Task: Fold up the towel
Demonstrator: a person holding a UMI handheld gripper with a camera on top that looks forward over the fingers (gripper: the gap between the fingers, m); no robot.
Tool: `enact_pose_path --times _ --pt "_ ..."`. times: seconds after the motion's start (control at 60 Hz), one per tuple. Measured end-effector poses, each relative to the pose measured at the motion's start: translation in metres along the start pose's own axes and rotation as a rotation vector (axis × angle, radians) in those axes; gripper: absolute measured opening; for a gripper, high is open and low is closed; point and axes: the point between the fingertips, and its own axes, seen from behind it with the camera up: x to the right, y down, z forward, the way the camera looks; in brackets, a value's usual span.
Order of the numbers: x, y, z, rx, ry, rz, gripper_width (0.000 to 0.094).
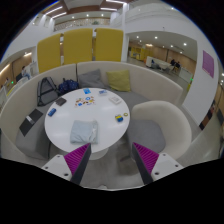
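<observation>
A grey towel (84,131) lies folded on the near part of a round white table (100,112), beyond my fingers. My gripper (112,160) is held above the floor short of the table, its fingers wide apart with nothing between them. The left finger's magenta pad (74,158) and the right finger's pad (150,156) show at either side.
Small colourful items (85,99) and a small box (120,117) lie on the table's far part. A curved white bench (25,118) wraps the table, with a white chair (160,120) at right, a dark bag (47,92) and a green cushion (118,80) behind. Yellow panels (80,45) stand at the back.
</observation>
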Motion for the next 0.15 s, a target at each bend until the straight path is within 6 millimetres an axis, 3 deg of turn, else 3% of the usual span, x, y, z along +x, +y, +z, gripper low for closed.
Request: enact_pose_path --times 0.15 --pt "-0.0049 0.0056 -0.0031 -0.005 -0.016 0.038 0.0870"
